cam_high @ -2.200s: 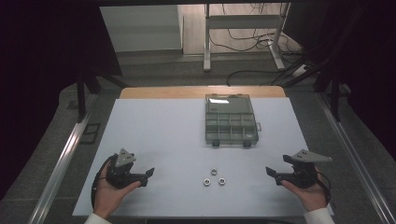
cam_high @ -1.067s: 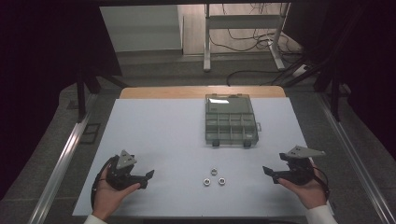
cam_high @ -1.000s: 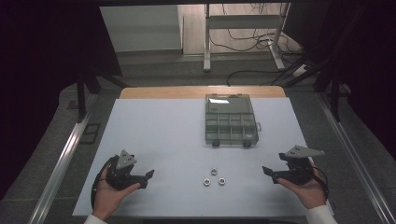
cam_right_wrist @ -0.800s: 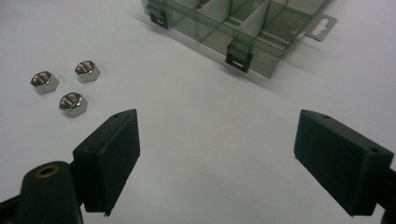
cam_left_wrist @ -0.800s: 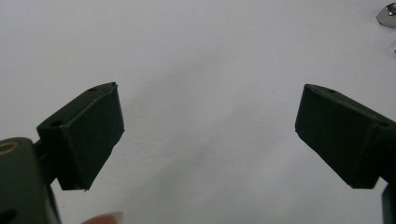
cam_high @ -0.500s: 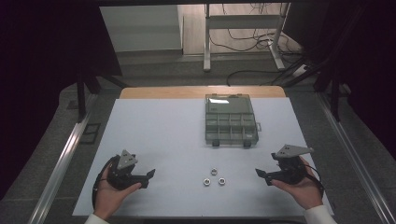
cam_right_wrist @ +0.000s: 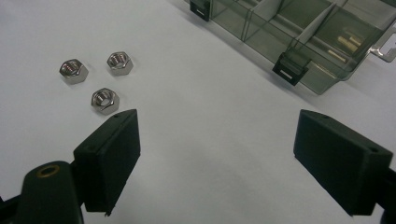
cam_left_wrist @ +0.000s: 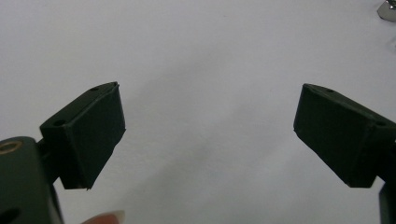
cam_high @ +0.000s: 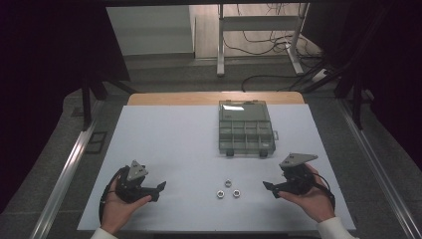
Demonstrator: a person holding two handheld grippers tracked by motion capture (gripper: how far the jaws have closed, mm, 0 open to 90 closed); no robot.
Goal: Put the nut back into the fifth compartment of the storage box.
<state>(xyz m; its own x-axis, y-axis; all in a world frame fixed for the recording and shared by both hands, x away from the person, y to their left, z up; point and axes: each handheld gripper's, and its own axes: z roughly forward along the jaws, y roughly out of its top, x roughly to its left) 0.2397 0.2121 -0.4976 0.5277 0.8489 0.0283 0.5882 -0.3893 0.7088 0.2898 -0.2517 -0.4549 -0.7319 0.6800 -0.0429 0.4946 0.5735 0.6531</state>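
Observation:
Three steel hex nuts [cam_high: 228, 189] lie close together on the white table [cam_high: 179, 144], near its front edge. In the right gripper view the nuts [cam_right_wrist: 106, 100] sit just beyond my left jaw. A clear compartment box [cam_high: 245, 128] stands behind them, its lid down and its black latches [cam_right_wrist: 290, 69] facing me. My right gripper [cam_high: 271, 190] is open and empty, held low to the right of the nuts and pointing at them. To the nuts' left, my left gripper [cam_high: 157, 191] is open and empty over bare table, and one nut [cam_left_wrist: 387, 9] shows at its view's top right corner.
A wooden strip [cam_high: 214, 97] edges the table's far side. Metal rails [cam_high: 69, 164] run along both flanks. Beyond the table stand a frame's legs [cam_high: 219, 45] with cables on the floor. Small brass parts [cam_right_wrist: 348, 44] lie in one box compartment.
My right gripper has moved left toward the nuts, staying open. The left gripper has stayed in place.

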